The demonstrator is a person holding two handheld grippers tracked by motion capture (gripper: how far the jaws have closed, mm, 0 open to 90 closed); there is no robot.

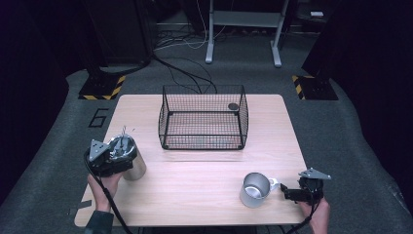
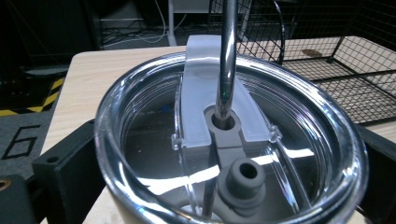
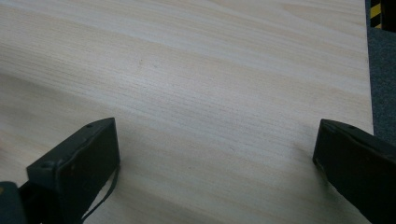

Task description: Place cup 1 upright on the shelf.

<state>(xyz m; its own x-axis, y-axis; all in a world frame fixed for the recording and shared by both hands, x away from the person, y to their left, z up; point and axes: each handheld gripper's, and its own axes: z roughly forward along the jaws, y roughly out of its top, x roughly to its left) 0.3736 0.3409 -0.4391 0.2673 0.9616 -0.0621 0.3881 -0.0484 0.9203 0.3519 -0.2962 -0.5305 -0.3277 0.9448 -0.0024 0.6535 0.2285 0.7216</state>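
Observation:
A steel tumbler (image 1: 135, 168) with a clear lid (image 2: 233, 140) and a metal straw (image 2: 228, 56) stands near the table's left edge. My left gripper (image 1: 122, 155) is shut on it, with one black jaw on each side of the tumbler's rim (image 2: 219, 186). A small steel mug (image 1: 254, 189) with a handle stands at the front right, its handle pointing right. Just right of that handle, my right gripper (image 1: 287, 191) is open; in the right gripper view (image 3: 215, 158) its jaws are wide apart over bare wood with nothing between them.
A black wire basket (image 1: 202, 119) sits at the back middle of the wooden table (image 1: 195, 195), with a small dark disc (image 1: 233, 106) at its far right corner. In the left gripper view the basket (image 2: 336, 70) lies just beyond the tumbler. Grey carpet surrounds the table.

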